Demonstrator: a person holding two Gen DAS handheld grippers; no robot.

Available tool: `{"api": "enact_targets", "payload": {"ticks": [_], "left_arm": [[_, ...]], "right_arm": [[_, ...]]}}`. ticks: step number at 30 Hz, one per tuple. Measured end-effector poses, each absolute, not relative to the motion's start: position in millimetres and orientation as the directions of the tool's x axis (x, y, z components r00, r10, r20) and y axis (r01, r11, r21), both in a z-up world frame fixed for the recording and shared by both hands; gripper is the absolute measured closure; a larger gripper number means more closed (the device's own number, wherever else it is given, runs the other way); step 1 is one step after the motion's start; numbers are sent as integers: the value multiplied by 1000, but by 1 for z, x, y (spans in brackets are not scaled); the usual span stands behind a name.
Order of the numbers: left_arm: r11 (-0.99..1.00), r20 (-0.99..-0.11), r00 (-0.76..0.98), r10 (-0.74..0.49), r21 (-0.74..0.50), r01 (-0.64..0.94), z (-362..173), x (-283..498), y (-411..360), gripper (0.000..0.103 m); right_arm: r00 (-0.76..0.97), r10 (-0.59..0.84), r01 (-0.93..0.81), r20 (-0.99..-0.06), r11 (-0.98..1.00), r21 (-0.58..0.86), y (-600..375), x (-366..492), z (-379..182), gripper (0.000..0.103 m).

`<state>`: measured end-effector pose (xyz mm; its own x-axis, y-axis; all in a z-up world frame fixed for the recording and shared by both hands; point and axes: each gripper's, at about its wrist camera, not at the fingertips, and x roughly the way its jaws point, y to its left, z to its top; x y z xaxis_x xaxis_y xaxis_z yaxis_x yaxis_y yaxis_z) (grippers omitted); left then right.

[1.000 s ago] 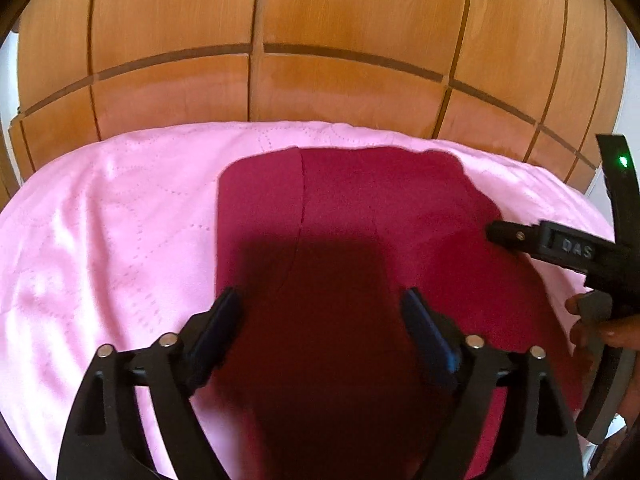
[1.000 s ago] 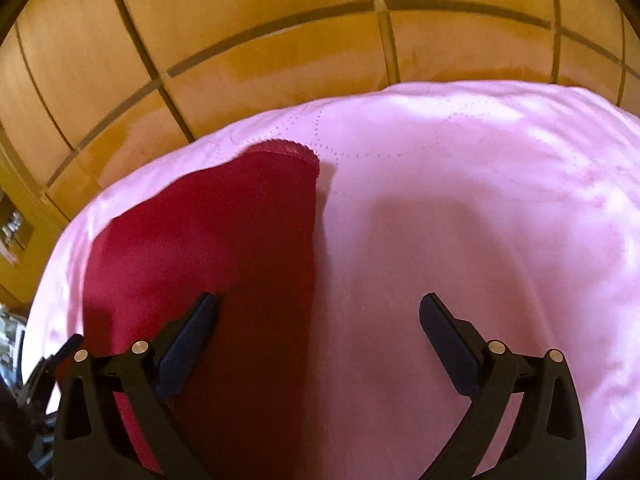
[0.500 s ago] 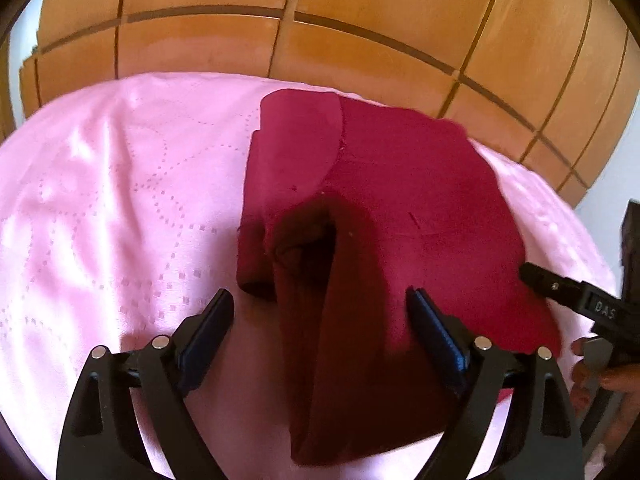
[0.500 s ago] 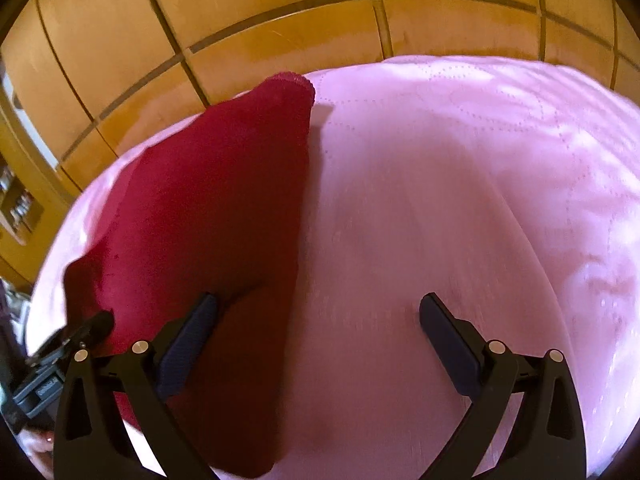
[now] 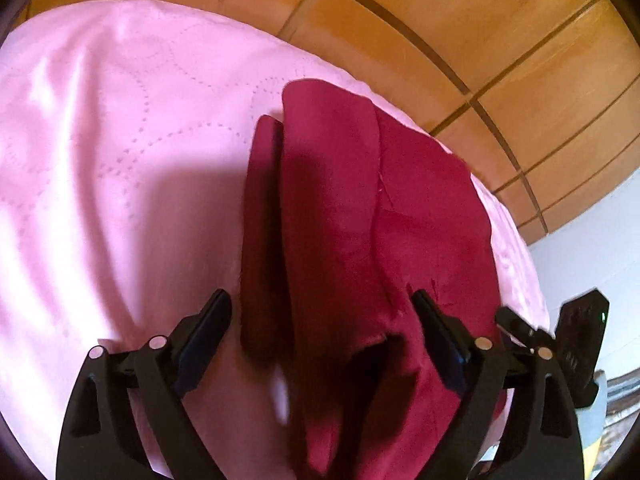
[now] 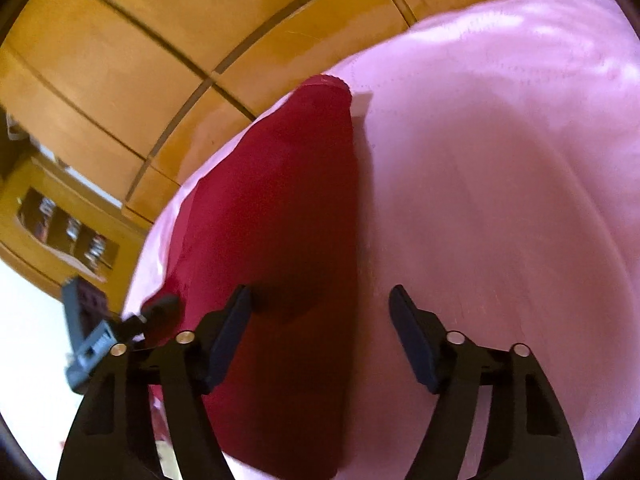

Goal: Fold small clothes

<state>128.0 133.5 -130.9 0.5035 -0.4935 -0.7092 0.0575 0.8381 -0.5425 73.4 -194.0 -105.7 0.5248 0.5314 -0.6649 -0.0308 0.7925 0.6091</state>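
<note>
Left hand-held gripper [image 5: 322, 324]: jaws spread wide, nothing pinched between them. The dark red garment [image 5: 360, 248] lies under and ahead of it, with the right-side finger [image 5: 438, 334] over the cloth and the left-side finger over the pink bedspread [image 5: 120, 184].

Garment: lies on the bedspread, folded lengthwise into overlapping layers. In the left wrist view, 1 narrow strip shows along the left edge, partly covered by a broader flap, and a raised pocket of cloth gapes near the gripper. Whether any finger touches the cloth cannot be told.

Right hand-held gripper [image 6: 320, 328]: jaws spread, holding nothing. Its left-side finger [image 6: 230, 336] sits over the garment [image 6: 276, 216]; its right-side finger sits over bare bedspread [image 6: 500, 168]. The garment's straight long edge runs between the 2 fingers.

Each gripper shows at the edge of the other's view, beside the garment's near end.

Surroundings: wooden panelling [image 5: 460, 20] stands behind the bed; the right wrist view is blurred in places.
</note>
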Motion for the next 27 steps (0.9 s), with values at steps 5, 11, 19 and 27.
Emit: {"api": "enact_targets", "payload": {"ticks": [5, 11, 19, 27], "left_arm": [[828, -706, 478, -523, -554, 88, -133, 137, 125, 30], [846, -717, 483, -503, -523, 104, -134, 136, 116, 31], [882, -748, 484, -455, -455, 125, -127, 140, 99, 22], [891, -757, 480, -444, -430, 147, -127, 145, 95, 19]], "right_arm": [[495, 619, -11, -610, 706, 708, -195, 98, -117, 33], [485, 634, -21, -603, 697, 716, -185, 108, -118, 33], [489, 643, -57, -589, 698, 714, -182, 115, -119, 33], [490, 651, -70, -580, 693, 718, -182, 119, -122, 33]]}}
